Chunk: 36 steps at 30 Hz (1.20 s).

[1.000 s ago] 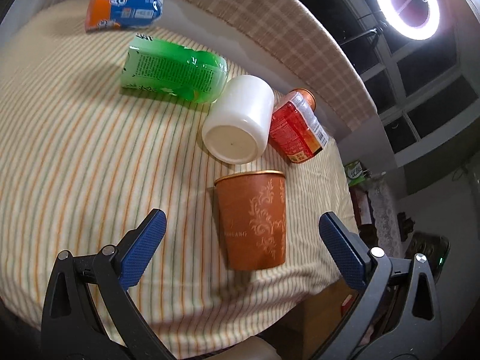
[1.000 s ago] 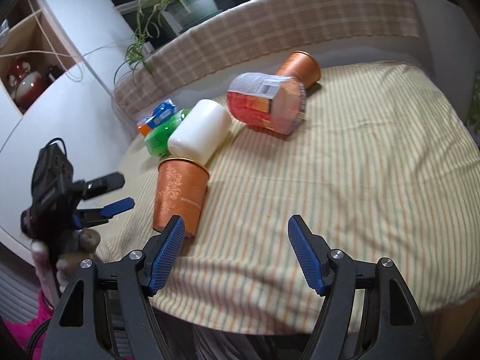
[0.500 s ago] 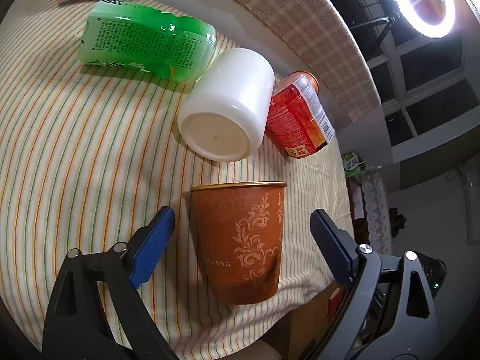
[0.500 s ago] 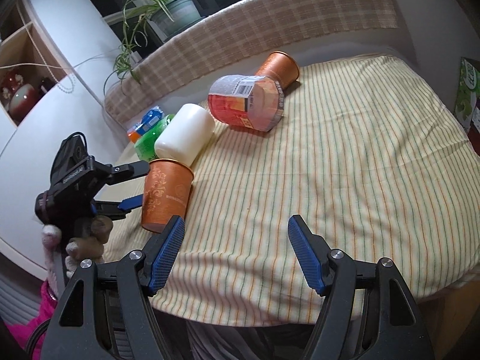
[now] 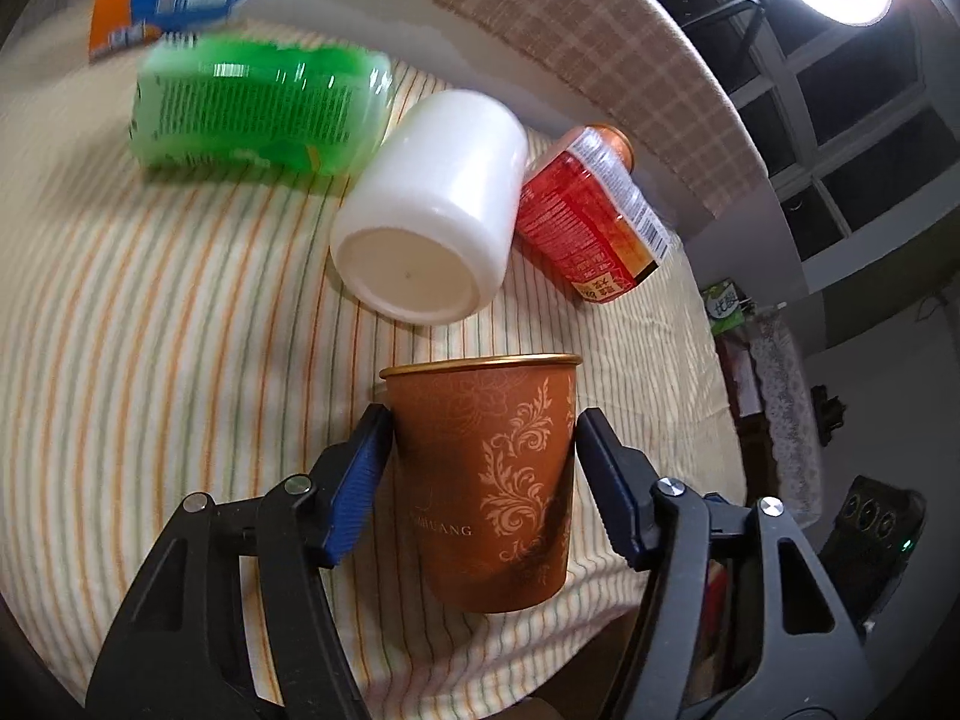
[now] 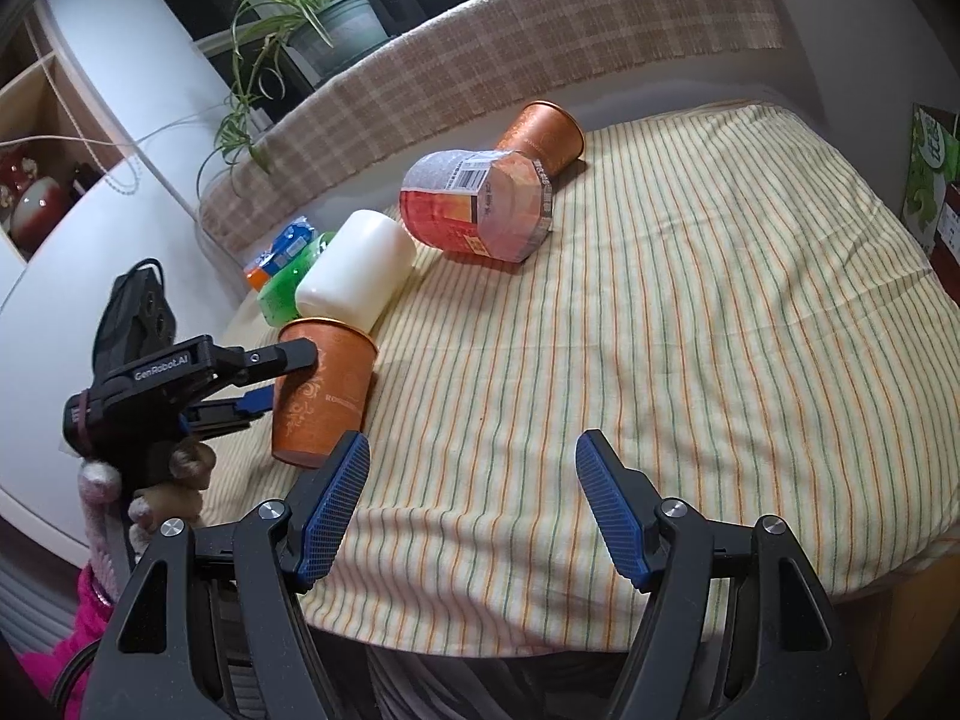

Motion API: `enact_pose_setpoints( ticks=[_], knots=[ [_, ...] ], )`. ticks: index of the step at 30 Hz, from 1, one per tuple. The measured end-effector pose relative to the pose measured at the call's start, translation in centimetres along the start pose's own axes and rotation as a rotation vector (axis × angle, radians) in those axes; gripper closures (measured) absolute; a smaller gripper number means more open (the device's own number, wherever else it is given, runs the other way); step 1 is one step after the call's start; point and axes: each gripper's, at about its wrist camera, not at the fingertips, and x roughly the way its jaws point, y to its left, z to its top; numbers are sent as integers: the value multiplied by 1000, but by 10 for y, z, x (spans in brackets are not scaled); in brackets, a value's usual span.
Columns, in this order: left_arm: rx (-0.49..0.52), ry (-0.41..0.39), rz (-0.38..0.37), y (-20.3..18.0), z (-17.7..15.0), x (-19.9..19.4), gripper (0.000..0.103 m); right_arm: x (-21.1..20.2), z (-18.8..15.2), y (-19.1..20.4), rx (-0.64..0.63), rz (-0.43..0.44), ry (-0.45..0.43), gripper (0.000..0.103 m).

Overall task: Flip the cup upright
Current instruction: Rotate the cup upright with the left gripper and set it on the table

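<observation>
A brown cup with a pale floral print stands near the table's edge, gold rim at the top; it also shows in the right wrist view. My left gripper has closed around its sides, the blue pads touching the cup wall. The left gripper also shows in the right wrist view, clamped on the cup. My right gripper is open and empty above the striped cloth. A second brown cup lies on its side at the far edge.
A white jar, a green bottle, a red-labelled cup and an orange-blue pack lie on the striped tablecloth. A checked backrest runs behind. The table edge is just under the cup.
My left gripper moved forward around the brown cup and closed its fingers onto the cup's sides. The right gripper stayed open and roughly in place.
</observation>
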Motion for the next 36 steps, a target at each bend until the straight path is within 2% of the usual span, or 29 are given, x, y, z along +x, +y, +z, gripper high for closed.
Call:
enact_pose_setpoints(
  ticks=[9, 12, 20, 28, 36],
  knots=[
    [233, -170, 153, -39, -16, -25, 38, 2, 0, -1, 2, 0, 2, 32],
    [310, -206, 218, -50, -20, -21, 38, 3, -1, 0, 0, 3, 6, 32],
    [438, -275, 341, -63, -35, -12, 38, 0, -1, 3, -8, -7, -7, 32],
    [483, -308, 379, -67, -39, -8, 38, 0, -2, 2, -3, -9, -6, 32],
    [487, -303, 379, -65, -44, -5, 38, -3, -1, 3, -10, -20, -20, 32]
  ],
)
